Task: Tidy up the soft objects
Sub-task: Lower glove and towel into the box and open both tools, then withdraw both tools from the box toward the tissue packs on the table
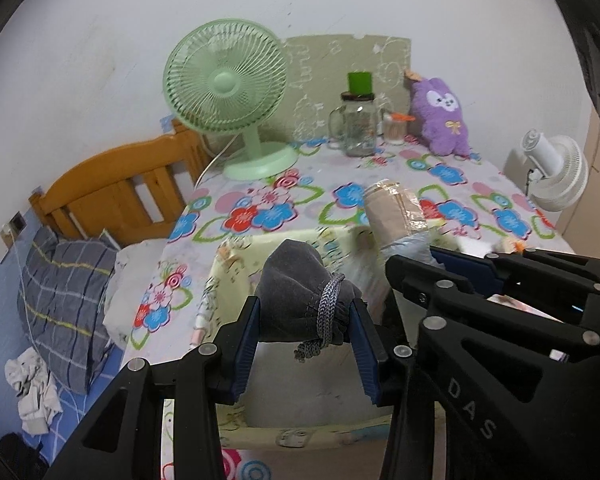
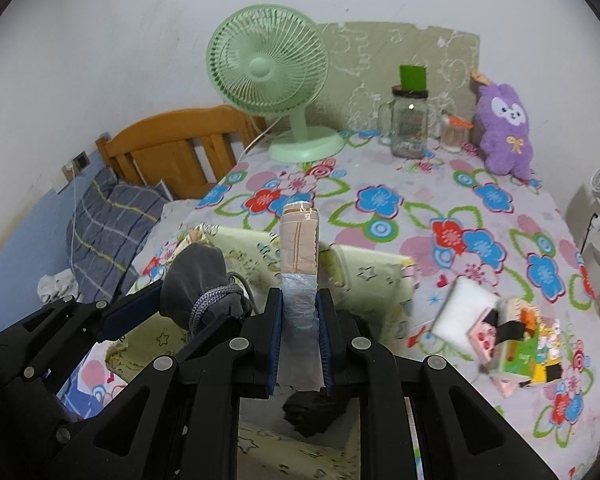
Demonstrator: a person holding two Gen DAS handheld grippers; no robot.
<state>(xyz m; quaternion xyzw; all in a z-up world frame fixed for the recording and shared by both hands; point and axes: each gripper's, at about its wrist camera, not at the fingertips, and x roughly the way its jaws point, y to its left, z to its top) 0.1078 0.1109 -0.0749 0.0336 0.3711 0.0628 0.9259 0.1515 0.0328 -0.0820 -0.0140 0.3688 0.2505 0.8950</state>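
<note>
Got my left tongs (image 1: 306, 320) clamped on the grey drawstring pouch (image 1: 296, 296) and right tongs (image 2: 300, 316) pinching the plastic-wrapped beige roll (image 2: 299, 240), both hanging right above the yellow fabric bin (image 2: 364, 268) below them, ready for dropping in.

A grey velvet drawstring pouch (image 1: 296, 292), its neck bound by a grey braided cord, is held above a pale yellow fabric storage box (image 1: 236, 264). Beside it, a beige folded item (image 2: 299, 240) sealed in clear plastic is held upright over the same box.
</note>
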